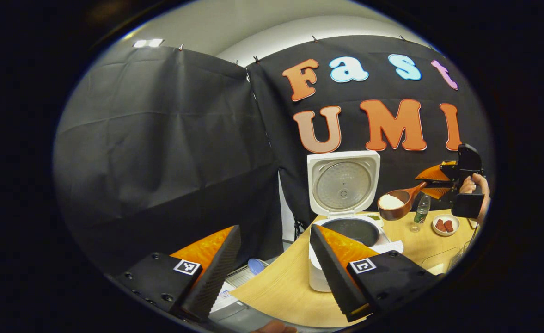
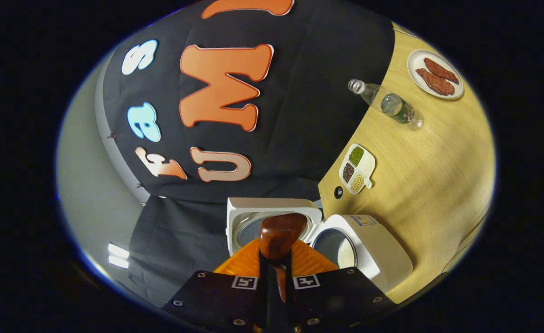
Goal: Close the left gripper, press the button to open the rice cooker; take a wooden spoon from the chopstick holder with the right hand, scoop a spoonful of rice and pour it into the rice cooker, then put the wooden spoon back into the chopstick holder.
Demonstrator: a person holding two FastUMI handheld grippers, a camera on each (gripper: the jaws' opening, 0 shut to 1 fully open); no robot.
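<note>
In the left gripper view, the left hand-held gripper [image 1: 272,273] hangs with its fingers spread wide and nothing between them, low in front of the cooker [image 1: 345,240]. The cooker's lid [image 1: 343,182] stands up, so the button step looks done. To the right, a hand [image 1: 477,185] carries the right hand-held gripper [image 1: 431,181], clamped on the handle of the spoon [image 1: 394,203]. The bowl of the spoon holds white rice [image 1: 390,201] and hovers just beside and above the pot's far rim. The step in hand, I judge, is carrying the scoop over; next the bowl should move above the pot opening and tip.

In the right gripper view, tilted hard, the right hand-held gripper [image 2: 278,282] pinches the spoon [image 2: 278,236] narrowly; its underside faces the camera, so the rice is hidden. The cooker [image 2: 369,254] lies just beyond on the surface [image 2: 429,185]. I cannot make out the chopstick holder.
</note>
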